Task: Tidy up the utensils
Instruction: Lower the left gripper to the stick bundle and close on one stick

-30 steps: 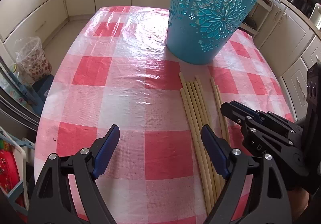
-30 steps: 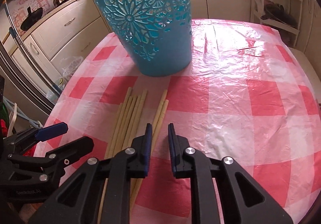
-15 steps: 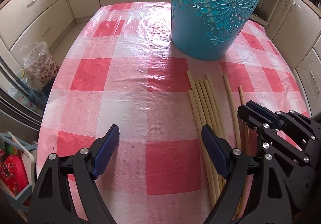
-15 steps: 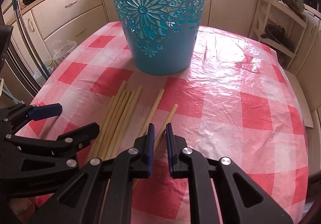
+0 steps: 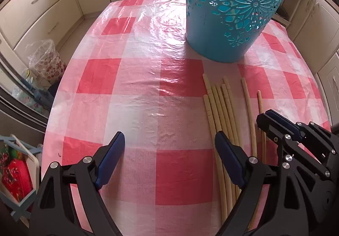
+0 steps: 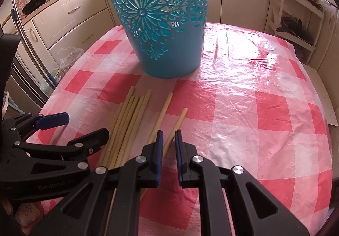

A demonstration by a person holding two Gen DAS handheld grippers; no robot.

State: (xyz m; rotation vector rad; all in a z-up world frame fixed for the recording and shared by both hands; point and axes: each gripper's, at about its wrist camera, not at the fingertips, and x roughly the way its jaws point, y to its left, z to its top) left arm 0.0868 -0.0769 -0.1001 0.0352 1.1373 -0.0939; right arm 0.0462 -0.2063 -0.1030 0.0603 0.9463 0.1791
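Several pale wooden chopsticks [image 5: 222, 113] lie side by side on the red-and-white checked tablecloth, below a tall teal cut-out basket [image 5: 231, 9]. In the right wrist view the bundle [image 6: 127, 121] lies left, with two chopsticks apart: one [image 6: 162, 115] and the rightmost [image 6: 179, 121]. My right gripper [image 6: 168, 140] has its jaws narrowly apart around the rightmost chopstick, which runs between the pads; contact is unclear. It also shows in the left wrist view [image 5: 275, 121]. My left gripper [image 5: 169, 147] is wide open and empty, just left of the bundle.
The basket [image 6: 167, 24] stands upright at the table's far side. Cream kitchen cabinets [image 5: 42, 7] surround the table. A plastic-covered bin [image 5: 46, 62] and a rack [image 5: 17, 172] stand on the floor to the left. A shelf unit [image 6: 296, 13] is at the right.
The rightmost chopstick has been drawn away from its neighbour, back toward me. Both grippers sit closer to the basket than before. The jaw gaps look unchanged.
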